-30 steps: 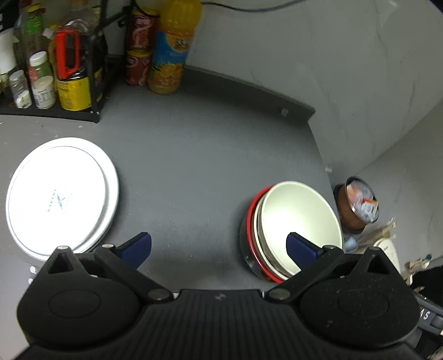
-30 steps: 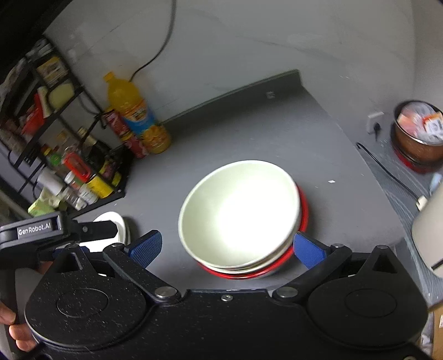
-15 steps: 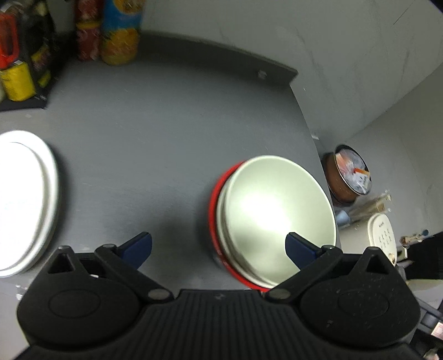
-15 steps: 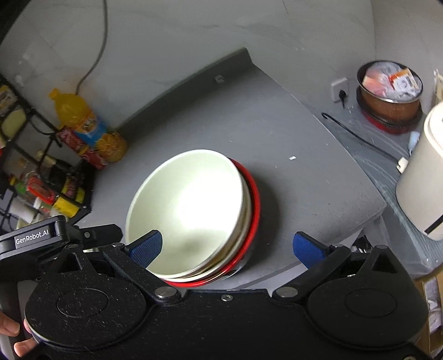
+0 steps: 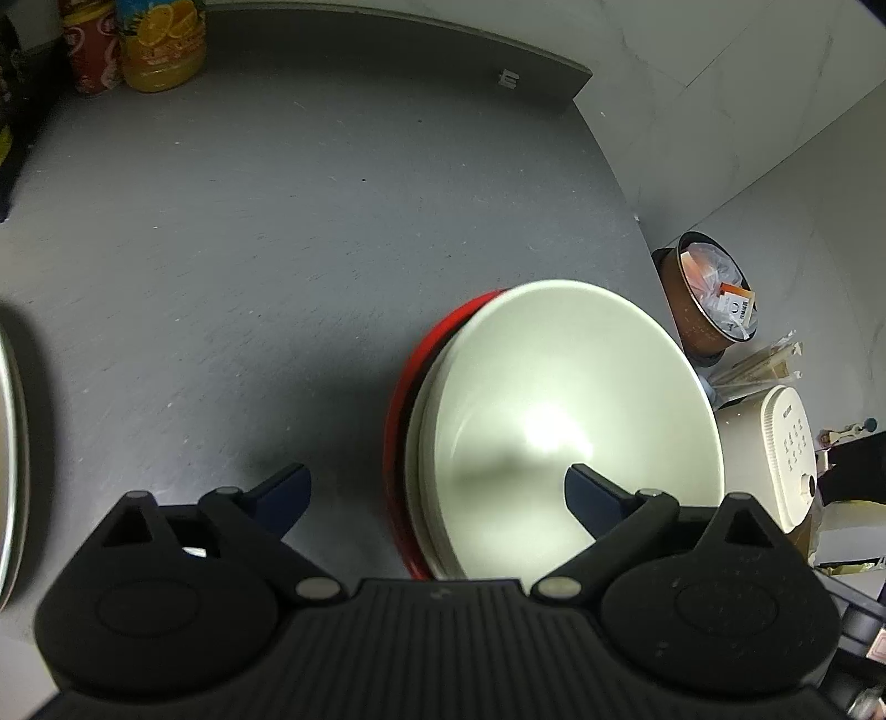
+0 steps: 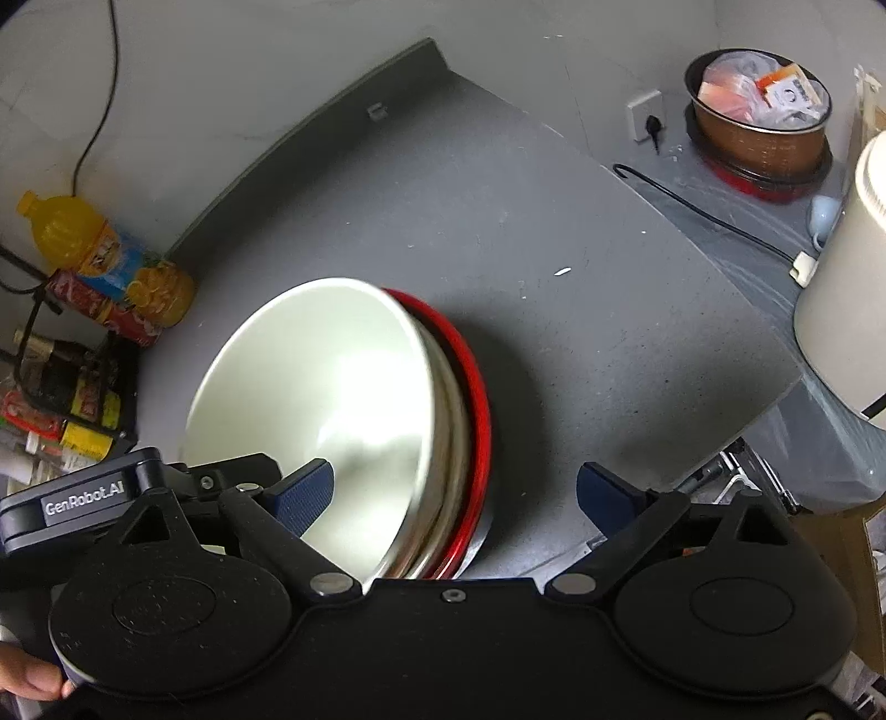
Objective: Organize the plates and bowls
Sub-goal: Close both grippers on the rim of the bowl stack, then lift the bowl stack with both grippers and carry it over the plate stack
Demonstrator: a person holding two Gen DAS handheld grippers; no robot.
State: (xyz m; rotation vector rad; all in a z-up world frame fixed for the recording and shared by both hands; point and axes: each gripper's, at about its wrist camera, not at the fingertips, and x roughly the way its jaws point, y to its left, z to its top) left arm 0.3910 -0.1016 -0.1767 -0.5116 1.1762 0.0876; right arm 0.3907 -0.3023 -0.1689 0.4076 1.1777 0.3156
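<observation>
A stack of bowls sits on the grey counter (image 5: 249, 232): a cream bowl (image 5: 565, 421) on top, nested in others with a red bowl (image 5: 410, 376) at the bottom. The cream bowl (image 6: 332, 387) and the red bowl's rim (image 6: 476, 399) also show in the right wrist view. My left gripper (image 5: 437, 487) is open, its right finger over the cream bowl and its left finger outside the stack. My right gripper (image 6: 454, 493) is open, its left finger inside the cream bowl and its right finger beyond the red rim. A white plate's edge (image 5: 14, 459) lies at the far left.
A juice bottle (image 6: 111, 255) and a red can (image 5: 91, 50) stand at the back wall beside a rack of jars (image 6: 61, 399). The counter's right edge (image 6: 775, 343) is close to the bowls. Beyond it are a brown bin (image 6: 764, 122) and a white cooker (image 6: 847, 288).
Both grippers have moved in closer over the bowl stack. The left one shifted right, so the white plate has slid almost out of its view. Both stay open.
</observation>
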